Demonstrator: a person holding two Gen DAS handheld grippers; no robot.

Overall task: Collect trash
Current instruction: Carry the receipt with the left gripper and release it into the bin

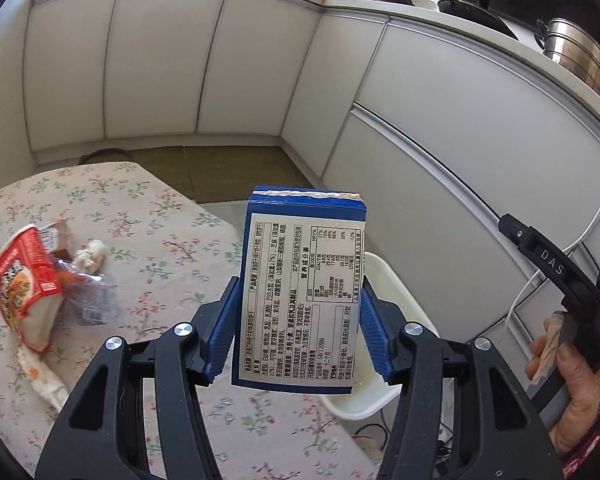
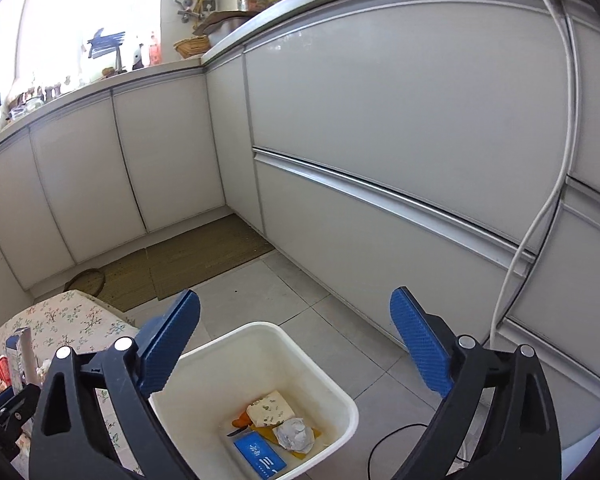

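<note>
My left gripper (image 1: 298, 312) is shut on a blue and white carton box (image 1: 300, 280), held upright above the table edge, with the white trash bin (image 1: 384, 276) partly hidden behind it. On the floral table (image 1: 140, 208) at the left lie a red noodle packet (image 1: 24, 284), a clear plastic wrapper (image 1: 88, 296), a crumpled tissue (image 1: 90, 256) and a brown box (image 1: 60, 236). My right gripper (image 2: 296, 344) is open and empty above the white trash bin (image 2: 340, 392), which holds several pieces of trash (image 2: 276, 428).
White kitchen cabinets (image 2: 380, 120) run along the back and right. A woven mat (image 2: 188, 264) lies on the tiled floor. A white cable (image 2: 540, 208) hangs at the right. The right gripper's handle and hand (image 1: 568, 320) show in the left wrist view.
</note>
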